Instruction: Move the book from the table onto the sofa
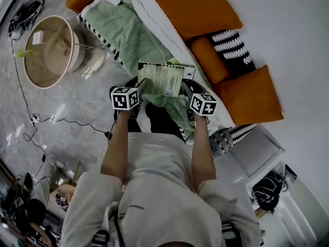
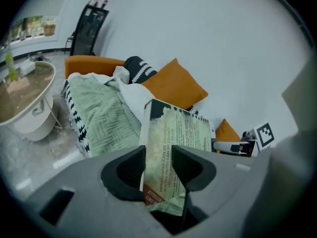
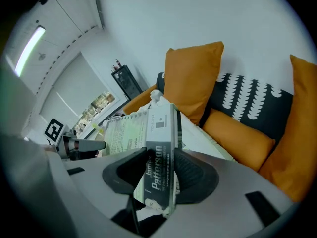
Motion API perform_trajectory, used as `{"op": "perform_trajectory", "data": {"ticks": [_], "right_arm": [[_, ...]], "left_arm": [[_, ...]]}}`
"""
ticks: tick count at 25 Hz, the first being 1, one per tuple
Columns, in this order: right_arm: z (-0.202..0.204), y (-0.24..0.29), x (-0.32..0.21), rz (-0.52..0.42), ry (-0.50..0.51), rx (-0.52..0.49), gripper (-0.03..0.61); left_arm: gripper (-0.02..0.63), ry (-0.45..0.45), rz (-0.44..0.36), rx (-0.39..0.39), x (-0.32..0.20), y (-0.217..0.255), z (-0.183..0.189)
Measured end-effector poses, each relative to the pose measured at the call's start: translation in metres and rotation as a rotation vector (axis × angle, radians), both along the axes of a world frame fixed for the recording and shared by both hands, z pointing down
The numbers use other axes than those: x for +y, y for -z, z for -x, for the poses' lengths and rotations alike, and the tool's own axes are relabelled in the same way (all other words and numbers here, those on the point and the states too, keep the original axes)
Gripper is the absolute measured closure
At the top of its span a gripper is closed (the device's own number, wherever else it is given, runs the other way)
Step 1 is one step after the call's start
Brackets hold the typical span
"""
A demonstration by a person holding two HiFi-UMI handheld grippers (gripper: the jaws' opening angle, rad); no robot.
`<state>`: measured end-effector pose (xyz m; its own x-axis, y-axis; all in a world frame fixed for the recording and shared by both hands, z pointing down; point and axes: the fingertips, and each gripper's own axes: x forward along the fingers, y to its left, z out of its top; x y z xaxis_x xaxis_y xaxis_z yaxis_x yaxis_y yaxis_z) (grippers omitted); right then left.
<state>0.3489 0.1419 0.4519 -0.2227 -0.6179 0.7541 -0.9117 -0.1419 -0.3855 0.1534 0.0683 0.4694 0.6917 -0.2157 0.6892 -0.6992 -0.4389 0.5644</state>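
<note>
Clearly left tongs (image 2: 158,156) and right tongs (image 3: 161,166) each clamp the book (image 1: 165,77), whose gripped edges are hidden.

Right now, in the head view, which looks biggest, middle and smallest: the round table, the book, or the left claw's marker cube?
1. round table
2. book
3. left marker cube
The book is nearer the camera than the table, yet it looks smaller.

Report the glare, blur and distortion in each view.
Head view: even light, pale glare streaks on the glossy floor, book fairly sharp. Left gripper view: fisheye bend, black corners, the book's print readable. Right gripper view: same fisheye, ceiling light blown out, spine lettering crisp.
</note>
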Motion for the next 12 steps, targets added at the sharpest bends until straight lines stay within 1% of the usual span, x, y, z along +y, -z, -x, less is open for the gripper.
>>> {"op": "perform_trajectory", "data": {"ticks": [2, 5, 10, 12], "right_arm": [[-0.004, -0.013, -0.001, 0.022, 0.078, -0.014, 0.408], [-0.003, -0.040, -0.007, 0.051, 0.168, -0.029, 0.408], [0.000, -0.089, -0.013, 0.093, 0.302, -0.048, 0.408], [-0.001, -0.109, -0.015, 0.113, 0.352, -0.048, 0.408]], "left_arm": [[0.440, 0.066, 0.026, -0.003, 0.015, -0.012, 0.001], [0.440, 0.111, 0.049, -0.015, 0.028, -0.037, 0.006], [0.443, 0.226, 0.122, 0.015, 0.050, -0.083, 0.013], [0.443, 0.265, 0.148, 0.015, 0.060, -0.104, 0.013]]}}
